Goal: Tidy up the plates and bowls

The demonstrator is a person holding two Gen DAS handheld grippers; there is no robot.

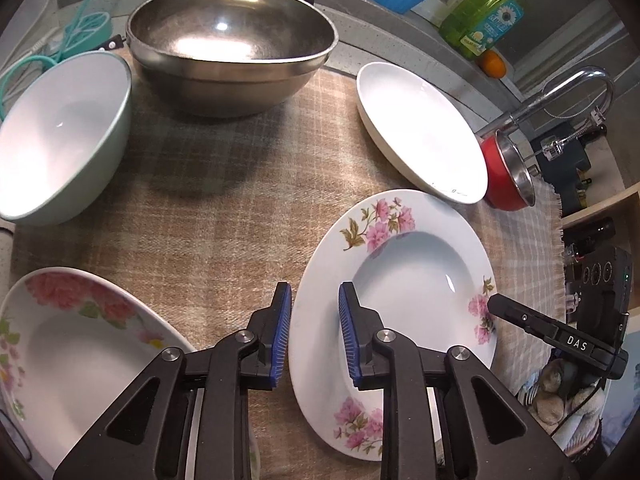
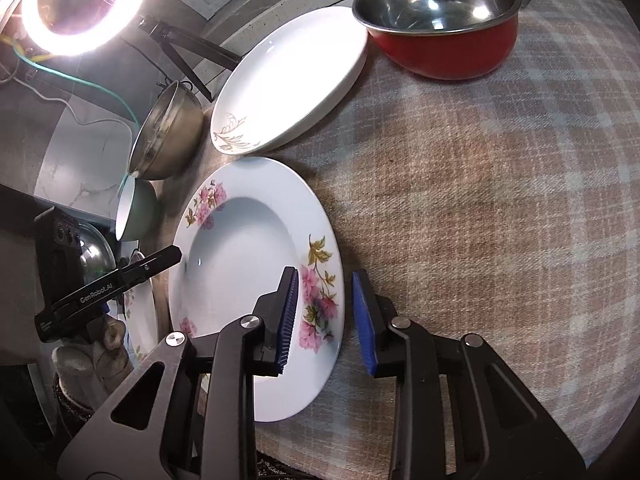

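While both grippers bracket its opposite rims, the pink-flowered plate (image 1: 400, 280) lies flat on the plaid cloth (image 1: 208, 216) covering the table, at the near right of the layout.

Item 1, left gripper (image 1: 315, 334): fingers parted, nothing held; they straddle the plate's left rim, one finger over the cloth, the other over the rim. Whether either pad touches the china cannot be told.

Item 2, right gripper (image 2: 326, 320): fingers likewise spread and empty, astride the opposite rim beside the large flower spray.

Item 3, remaining ware: a second floral plate (image 1: 76, 344) at near left; a pale green bowl (image 1: 60, 136) at far left; a large steel bowl (image 1: 232, 44) at the back; a plain white dish (image 1: 420, 128) just beyond the flowered plate, its edge very near it; a red pot (image 2: 440, 28) next to that dish.

Handling note (judgement): the step appears to be a two-sided lift of the flowered plate, probably toward its floral partner. Each gripper should settle with the rim well between the pads before closing. Glazed china is slick, so closure ought to be firm and simultaneous. Raise level; a tilt would let the plate slide. Clear the white dish's near edge on the way up, as contact there risks chipping.
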